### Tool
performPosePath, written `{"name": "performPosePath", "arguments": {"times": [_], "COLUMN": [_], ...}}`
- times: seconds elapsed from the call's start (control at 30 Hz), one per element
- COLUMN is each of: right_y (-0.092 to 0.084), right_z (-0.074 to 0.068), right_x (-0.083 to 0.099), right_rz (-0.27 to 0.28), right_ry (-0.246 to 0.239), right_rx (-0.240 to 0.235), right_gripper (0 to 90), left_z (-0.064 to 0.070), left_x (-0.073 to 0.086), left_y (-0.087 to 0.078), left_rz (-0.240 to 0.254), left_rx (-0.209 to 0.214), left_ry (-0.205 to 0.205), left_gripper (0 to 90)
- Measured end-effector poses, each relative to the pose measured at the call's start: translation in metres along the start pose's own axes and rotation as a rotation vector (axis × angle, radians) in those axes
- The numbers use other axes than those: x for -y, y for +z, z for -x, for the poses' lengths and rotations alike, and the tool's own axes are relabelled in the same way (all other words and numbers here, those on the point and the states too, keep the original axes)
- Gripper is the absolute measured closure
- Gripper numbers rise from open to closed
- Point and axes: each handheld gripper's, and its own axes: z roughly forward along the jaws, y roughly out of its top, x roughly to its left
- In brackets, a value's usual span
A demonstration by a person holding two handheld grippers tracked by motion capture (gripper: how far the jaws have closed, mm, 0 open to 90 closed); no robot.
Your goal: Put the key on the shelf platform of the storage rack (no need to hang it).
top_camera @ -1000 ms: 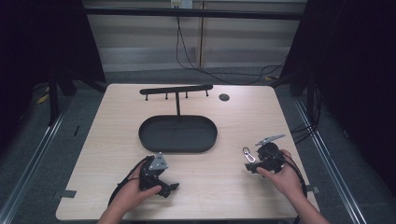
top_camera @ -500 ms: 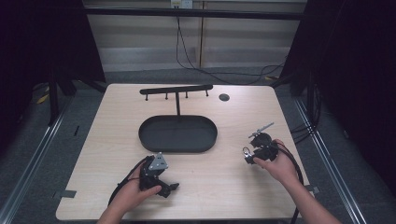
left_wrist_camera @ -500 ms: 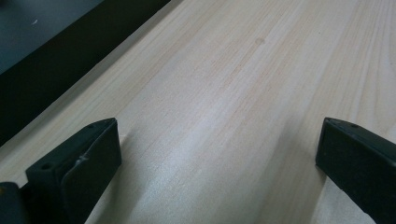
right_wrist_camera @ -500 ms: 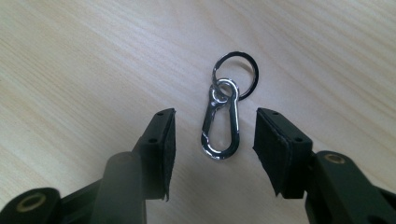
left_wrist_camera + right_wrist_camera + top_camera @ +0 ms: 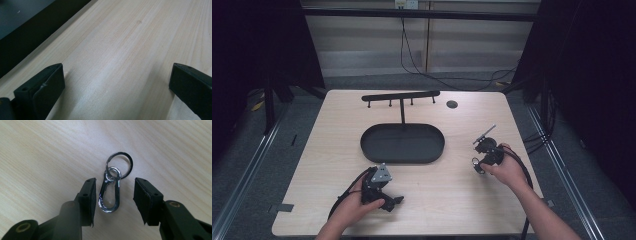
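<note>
A silver carabiner clip (image 5: 110, 196) with a dark split ring (image 5: 119, 165) on its end lies flat on the pale wood table (image 5: 447, 200). My right gripper (image 5: 115, 185) is open and points down at it, one jaw on each side of the clip and neither touching it. From above, the right gripper (image 5: 482, 154) is at the table's right side, with the clip (image 5: 475, 163) just under it. My left gripper (image 5: 395, 201) rests low near the front edge. Its jaws (image 5: 117, 75) stand wide open over bare wood.
A black oval tray (image 5: 372, 145) sits mid-table, with a black peg rack (image 5: 401, 96) standing behind it. A small dark round disc (image 5: 452, 104) lies at the back right. The table's front edge (image 5: 47, 32) runs close past the left gripper.
The right hand has moved its gripper forward and a little left, tipping it down over the clip. The clip and the left gripper have stayed put.
</note>
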Motion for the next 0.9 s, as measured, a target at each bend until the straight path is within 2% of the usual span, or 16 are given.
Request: {"name": "performPosePath", "arguments": {"times": [0.17,0.37,0.43,0.47,0.5,0.57,0.7,0.9], "right_y": [0.001,0.010,0.009,0.009,0.009,0.009,0.006,-0.008], "right_z": [0.000,-0.005,-0.005,-0.005,-0.006,-0.006,-0.007,-0.012], "right_x": [-0.002,-0.001,-0.001,-0.001,-0.001,-0.001,-0.001,-0.005], "right_rz": [-0.011,-0.046,-0.041,-0.039,-0.045,-0.043,-0.033,-0.028], "right_ry": [0.000,-0.022,-0.009,0.011,0.020,0.001,0.001,0.003], "right_rx": [-0.003,-0.006,-0.023,-0.027,-0.026,-0.016,-0.009,-0.045], "right_gripper": [54.0,56.5,68.9,69.8,69.9,70.1,70.2,70.3], "left_z": [0.000,0.000,0.000,0.000,0.000,0.000,0.000,0.000], "left_x": [0.000,0.000,0.000,0.000,0.000,0.000,0.000,0.000], "left_y": [0.000,0.000,0.000,0.000,0.000,0.000,0.000,0.000], "left_rz": [0.000,0.000,0.000,0.001,0.000,0.000,0.000,0.000], "left_rx": [0.002,0.000,0.000,0.000,0.002,0.000,0.000,0.002], "left_ry": [0.000,0.000,0.000,-0.001,0.000,0.000,0.000,0.000], "left_gripper": [0.0,0.0,0.0,0.0,0.0,0.0,0.0,0.0]}}
